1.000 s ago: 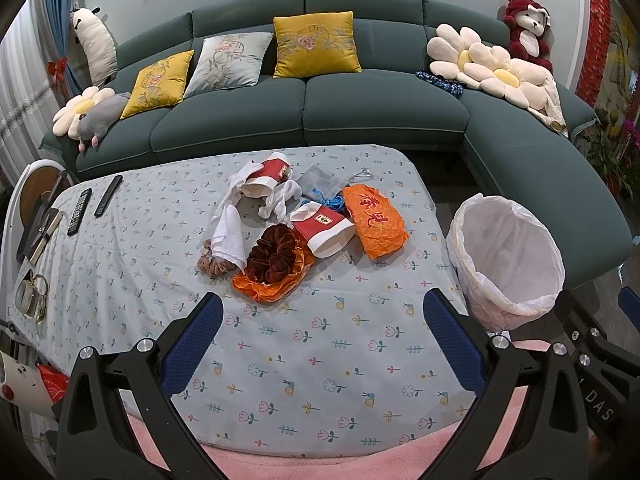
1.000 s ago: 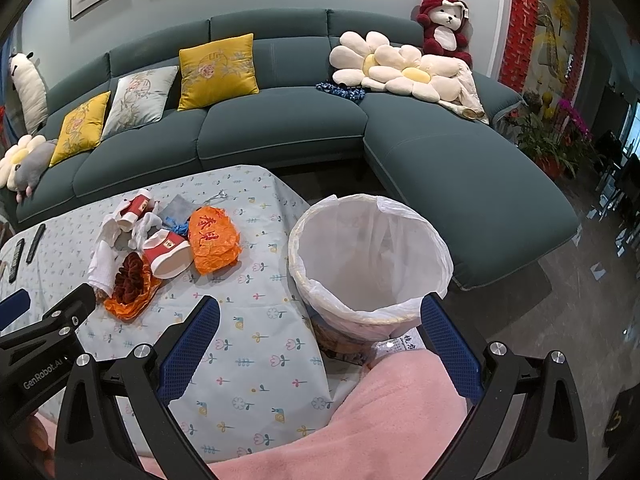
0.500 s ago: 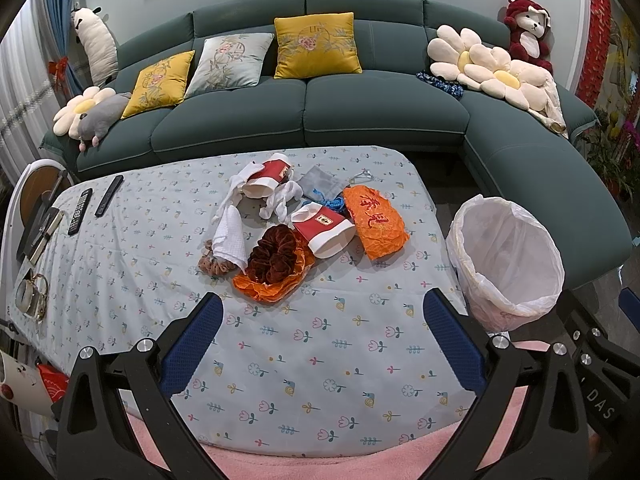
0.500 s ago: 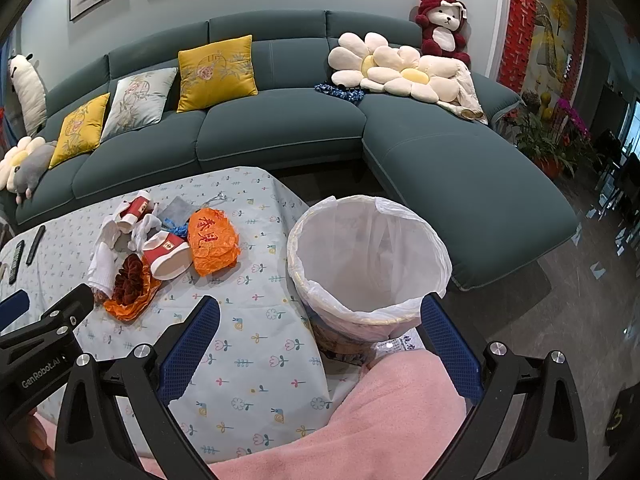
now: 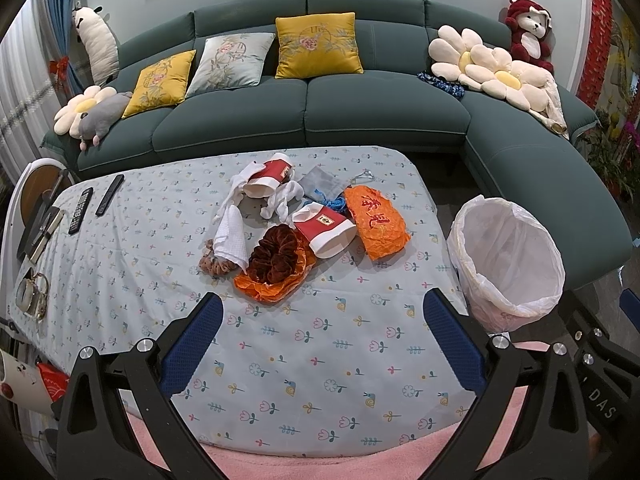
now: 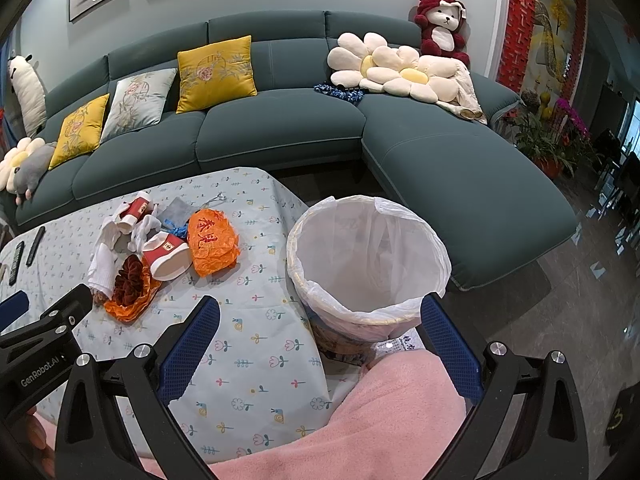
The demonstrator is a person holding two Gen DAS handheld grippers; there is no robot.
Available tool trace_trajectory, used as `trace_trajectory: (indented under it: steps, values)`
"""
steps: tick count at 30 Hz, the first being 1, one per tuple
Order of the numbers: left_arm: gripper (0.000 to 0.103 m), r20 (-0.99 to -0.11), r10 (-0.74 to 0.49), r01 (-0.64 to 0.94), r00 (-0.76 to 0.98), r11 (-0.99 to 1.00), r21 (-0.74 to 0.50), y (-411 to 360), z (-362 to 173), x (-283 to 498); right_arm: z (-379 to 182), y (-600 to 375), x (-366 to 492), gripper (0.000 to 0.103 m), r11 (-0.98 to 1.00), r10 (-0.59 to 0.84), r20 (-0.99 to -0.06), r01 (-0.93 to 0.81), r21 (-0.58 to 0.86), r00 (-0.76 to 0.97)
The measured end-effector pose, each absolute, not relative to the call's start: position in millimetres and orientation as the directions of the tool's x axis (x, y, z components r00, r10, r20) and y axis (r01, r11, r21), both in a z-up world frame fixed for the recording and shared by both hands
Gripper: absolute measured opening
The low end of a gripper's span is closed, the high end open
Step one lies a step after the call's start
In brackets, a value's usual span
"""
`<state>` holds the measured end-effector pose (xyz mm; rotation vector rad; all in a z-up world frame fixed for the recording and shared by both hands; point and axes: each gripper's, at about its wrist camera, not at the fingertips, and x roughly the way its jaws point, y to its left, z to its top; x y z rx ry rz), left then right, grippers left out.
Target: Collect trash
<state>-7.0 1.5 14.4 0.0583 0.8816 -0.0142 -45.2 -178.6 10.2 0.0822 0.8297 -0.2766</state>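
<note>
A cluster of trash is seen at the centre of the left wrist view, lying on a table (image 5: 120, 280) covered with a flower-print cloth. Within the cluster, a red-and-white paper cup (image 5: 328, 230) lies on its side, touching an orange wrapper with red characters (image 5: 376, 222) to its right. A second red-and-white cup (image 5: 268, 180) is tipped over further up the frame, with crumpled white tissue (image 5: 232, 236) draped beside and below it. A dark red ruffled piece (image 5: 274, 254) rests on a crumpled orange sheet (image 5: 268, 290) at the lower edge of the cluster.

A waste bin lined with a white bag (image 5: 506, 260) stands at the right of the frame, just beside the table's edge; in the right wrist view it (image 6: 368, 264) fills the centre.

The left gripper (image 5: 322, 340) is held over the near part of the table, its blue-padded jaws spread wide with nothing between them. The right gripper (image 6: 320, 344) is likewise held with its jaws wide apart, framing the bin and a pink sleeve (image 6: 384, 412) at lower centre. Two remote controls (image 5: 94, 204) lie at the left of the table.
</note>
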Motion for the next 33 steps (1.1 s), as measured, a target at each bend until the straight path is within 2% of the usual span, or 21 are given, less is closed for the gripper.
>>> trace_trajectory:
  steps: [14,21,33]
  values:
    - [0.096,-0.773,0.01,0.032,0.634,0.999,0.039,3.9,14.6,-7.4,10.8,-179.8,-44.6,0.096,0.96,-0.215,-0.736,0.278,-0.038,0.642]
    - [0.096,-0.785,0.032,-0.011,0.619,0.999,0.031,32.1,2.5,2.7,19.4,-188.3,-34.2,0.096,0.96,-0.223,-0.732,0.274,-0.051,0.644]
    - [0.096,-0.824,0.077,-0.127,0.561,0.992,0.006,108.0,-43.4,33.5,17.1,-150.3,28.0,0.096,0.994,-0.092,-0.731,0.11,-0.023,0.676]
